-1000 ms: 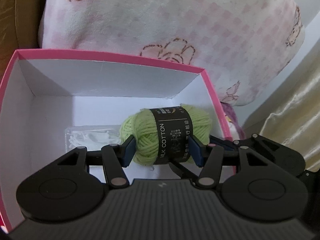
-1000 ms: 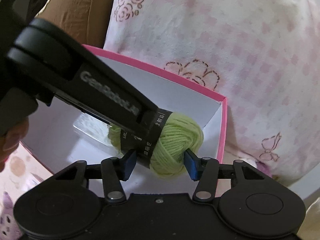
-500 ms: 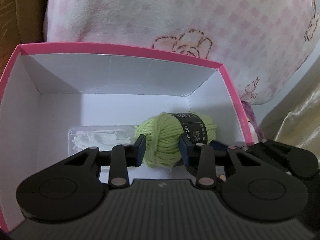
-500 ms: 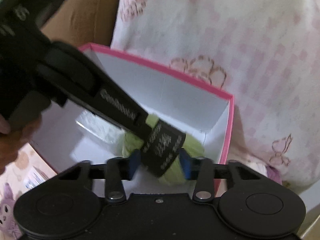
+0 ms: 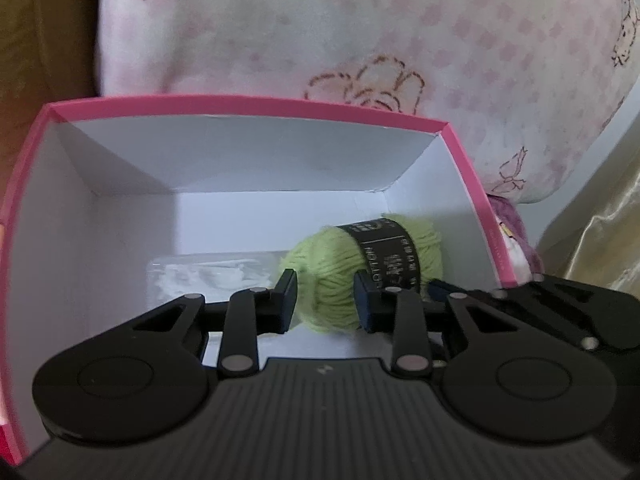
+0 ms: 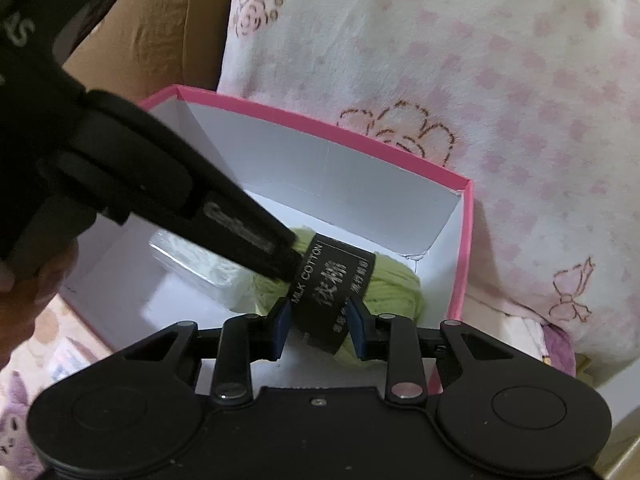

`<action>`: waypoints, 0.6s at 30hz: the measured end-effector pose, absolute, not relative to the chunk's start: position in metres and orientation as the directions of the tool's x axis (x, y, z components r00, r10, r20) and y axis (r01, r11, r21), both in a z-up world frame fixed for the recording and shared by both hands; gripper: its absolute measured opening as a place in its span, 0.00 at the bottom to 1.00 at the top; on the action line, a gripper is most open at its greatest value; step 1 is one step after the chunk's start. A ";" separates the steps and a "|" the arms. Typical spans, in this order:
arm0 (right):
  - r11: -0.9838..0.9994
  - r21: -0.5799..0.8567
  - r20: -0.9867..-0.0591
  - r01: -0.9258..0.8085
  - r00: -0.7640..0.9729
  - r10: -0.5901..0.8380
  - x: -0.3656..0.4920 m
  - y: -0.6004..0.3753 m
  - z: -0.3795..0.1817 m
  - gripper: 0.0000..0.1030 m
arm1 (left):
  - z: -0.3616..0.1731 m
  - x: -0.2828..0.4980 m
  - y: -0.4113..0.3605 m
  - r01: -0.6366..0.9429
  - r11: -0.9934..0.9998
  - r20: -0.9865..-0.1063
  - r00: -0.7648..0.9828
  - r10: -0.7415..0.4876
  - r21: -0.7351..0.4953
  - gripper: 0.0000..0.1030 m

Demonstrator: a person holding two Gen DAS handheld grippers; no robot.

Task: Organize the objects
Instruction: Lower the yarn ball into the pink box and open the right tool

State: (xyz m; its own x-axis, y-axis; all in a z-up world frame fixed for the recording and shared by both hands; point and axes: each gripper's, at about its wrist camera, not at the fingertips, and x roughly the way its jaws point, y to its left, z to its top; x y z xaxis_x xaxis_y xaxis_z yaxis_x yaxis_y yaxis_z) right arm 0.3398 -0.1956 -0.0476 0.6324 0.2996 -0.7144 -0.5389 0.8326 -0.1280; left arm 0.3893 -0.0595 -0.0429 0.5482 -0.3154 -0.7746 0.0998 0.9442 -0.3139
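While both grippers (image 5: 326,306) (image 6: 318,328) clamp the yarn (image 5: 340,280), a clear packet (image 5: 208,276) lies beside it.

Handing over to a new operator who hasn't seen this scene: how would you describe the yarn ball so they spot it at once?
Find the pink-rimmed box with white inner walls, set against the pink floral blanket. Inside, toward its right wall, lies the yarn ball. It is the only light green thing there, wrapped in a black "MILK COTTON" band, beside a clear packet of white bits.
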 end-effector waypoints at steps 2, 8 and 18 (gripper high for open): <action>0.844 -0.066 -0.712 -0.532 0.618 0.334 0.331 -0.203 -0.038 0.34 | -0.039 0.384 -0.055 0.103 0.943 -0.790 0.521 -0.323 -0.318 0.40; 0.850 -0.076 -0.709 -0.520 0.628 0.321 0.292 -0.211 -0.012 0.58 | -0.014 0.353 -0.048 0.172 0.950 -0.784 0.536 -0.314 -0.262 0.48; 0.866 -0.035 -0.714 -0.498 0.619 0.327 0.262 -0.223 0.018 0.62 | 0.034 0.287 -0.046 0.264 0.943 -0.768 0.554 -0.322 -0.204 0.55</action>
